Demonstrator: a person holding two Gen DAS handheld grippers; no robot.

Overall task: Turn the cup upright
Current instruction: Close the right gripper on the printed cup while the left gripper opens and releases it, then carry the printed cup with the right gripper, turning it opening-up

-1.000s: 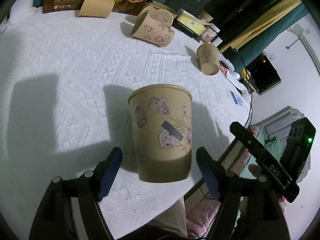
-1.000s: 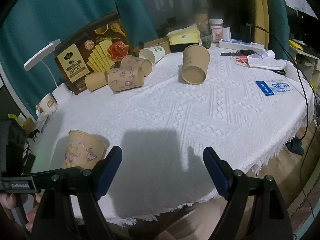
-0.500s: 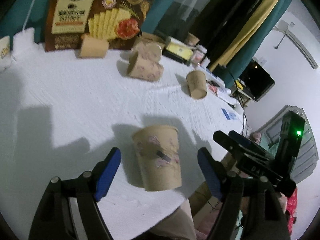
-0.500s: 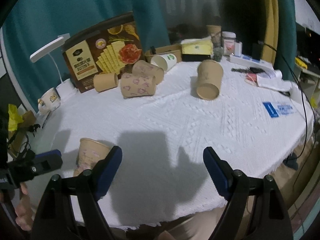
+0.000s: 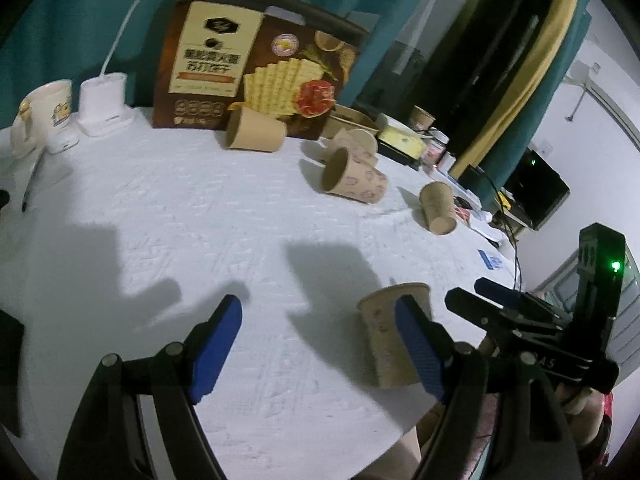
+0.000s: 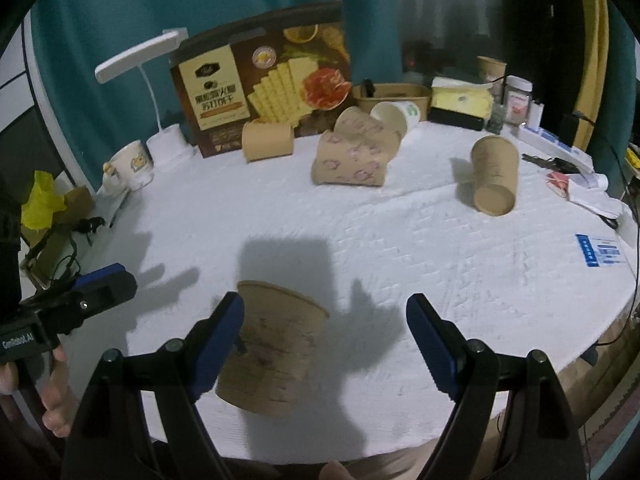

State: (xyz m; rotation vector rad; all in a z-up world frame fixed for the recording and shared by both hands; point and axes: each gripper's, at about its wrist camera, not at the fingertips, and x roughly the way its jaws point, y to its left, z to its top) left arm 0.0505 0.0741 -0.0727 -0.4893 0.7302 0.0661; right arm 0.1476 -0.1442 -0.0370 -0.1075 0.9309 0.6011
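Cup (image 6: pixel 276 350), tan printed paper, stands upright, mouth up, near the front edge of the white-clothed round table (image 6: pixel 460 264). Your left tongs (image 5: pixel 320 344) and right tongs (image 6: pixel 324 344) both gape empty near it. That flip looks done; next, pick among the tipped cups behind it.

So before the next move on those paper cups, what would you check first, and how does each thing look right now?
1. Near cup standing mouth up: ok.
2. Left gripper empty, jaws apart: ok.
3. Right gripper empty, jaws apart: ok.
4. Other cups upright: not ok; the plain cup and the printed cup lie on their sides.
5. Clear tablecloth between near cup and lying cups: ok.
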